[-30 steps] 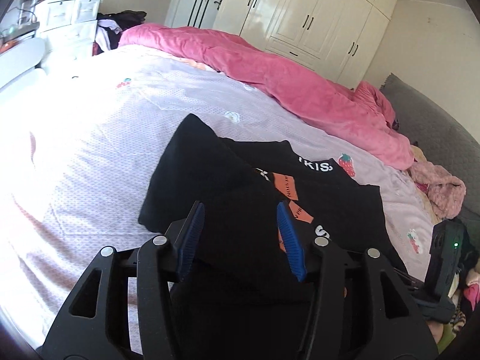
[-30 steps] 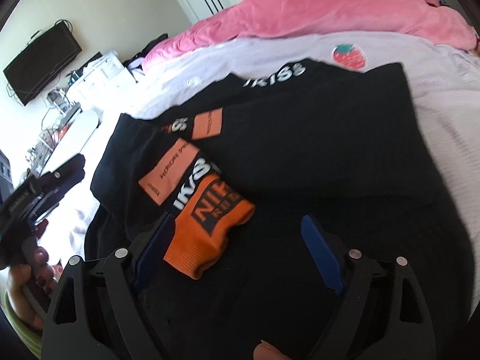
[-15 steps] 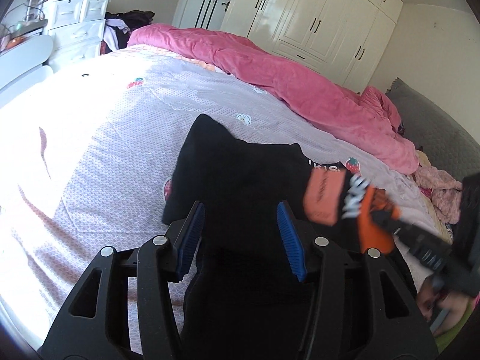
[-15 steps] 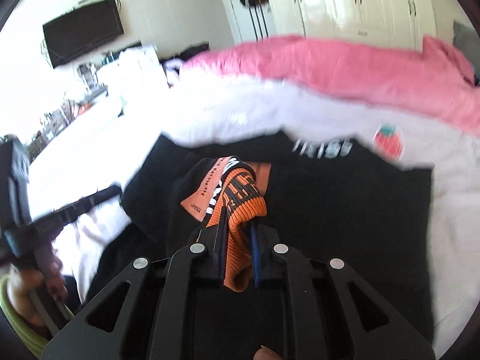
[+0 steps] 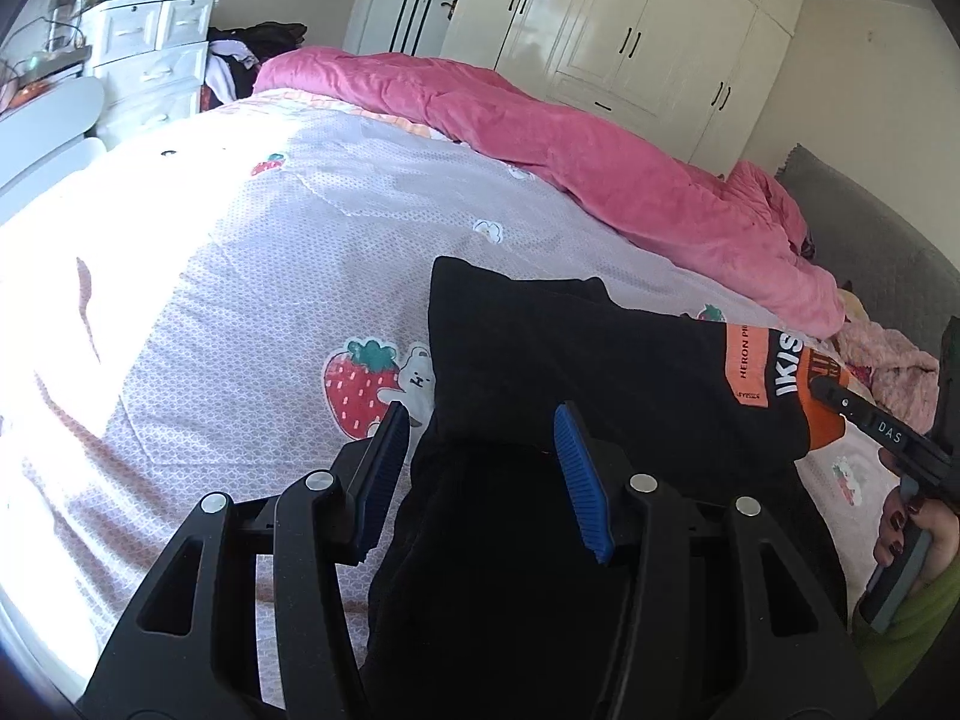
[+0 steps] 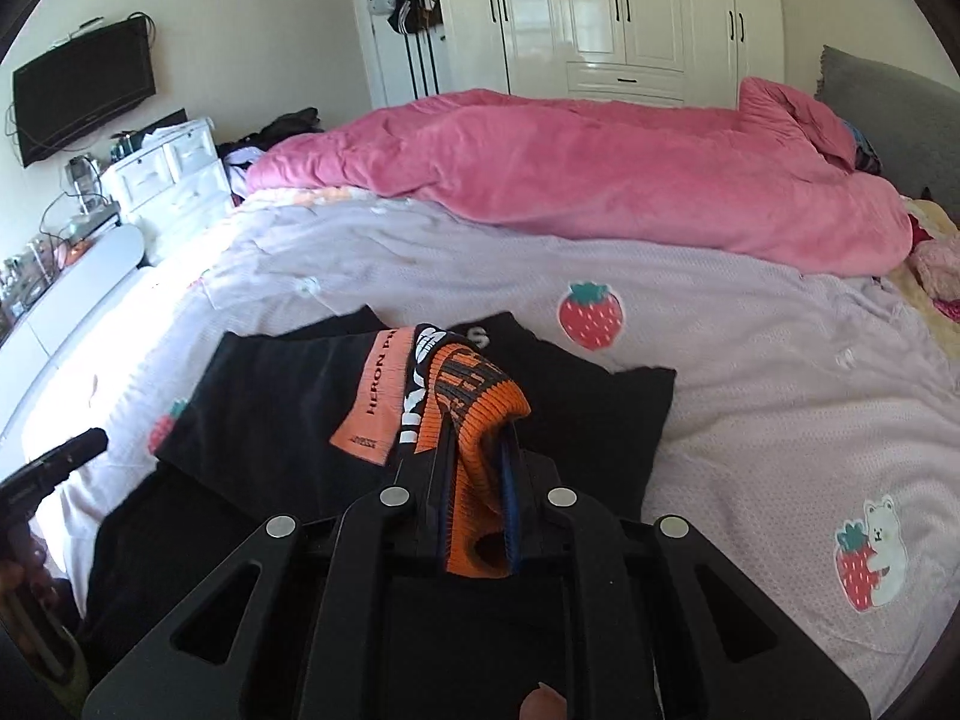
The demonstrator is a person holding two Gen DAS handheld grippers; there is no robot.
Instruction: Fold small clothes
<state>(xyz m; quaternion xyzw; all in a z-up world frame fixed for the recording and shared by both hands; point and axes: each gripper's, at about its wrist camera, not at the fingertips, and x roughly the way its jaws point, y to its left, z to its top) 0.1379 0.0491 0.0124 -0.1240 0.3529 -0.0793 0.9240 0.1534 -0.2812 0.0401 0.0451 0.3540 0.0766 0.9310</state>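
Note:
A black garment [image 5: 570, 360] with orange patches lies on the strawberry-print sheet [image 5: 240, 300]. My right gripper [image 6: 474, 450] is shut on its orange knit cuff [image 6: 480, 402] and holds the sleeve up above the rest of the garment [image 6: 288, 396]. In the left wrist view that gripper's tip [image 5: 831, 390] enters from the right, pinching the cuff [image 5: 825, 429]. My left gripper [image 5: 480, 444] stays low over the near part of the garment. Its jaws stand apart with black cloth between the blue pads [image 5: 579, 474]. In the right wrist view it shows at the left edge [image 6: 60, 456].
A pink duvet [image 6: 600, 180] is heaped along the far side of the bed. A grey headboard [image 6: 888, 108] and loose pink clothes [image 5: 888, 372] are at the right. White drawers [image 6: 168, 180] stand at the left, wardrobes [image 6: 600, 12] behind. A hand [image 5: 912, 522] grips the right tool.
My right gripper went from open around the orange cuff to shut on it, then rose with the sleeve. The left gripper kept its place and its opening.

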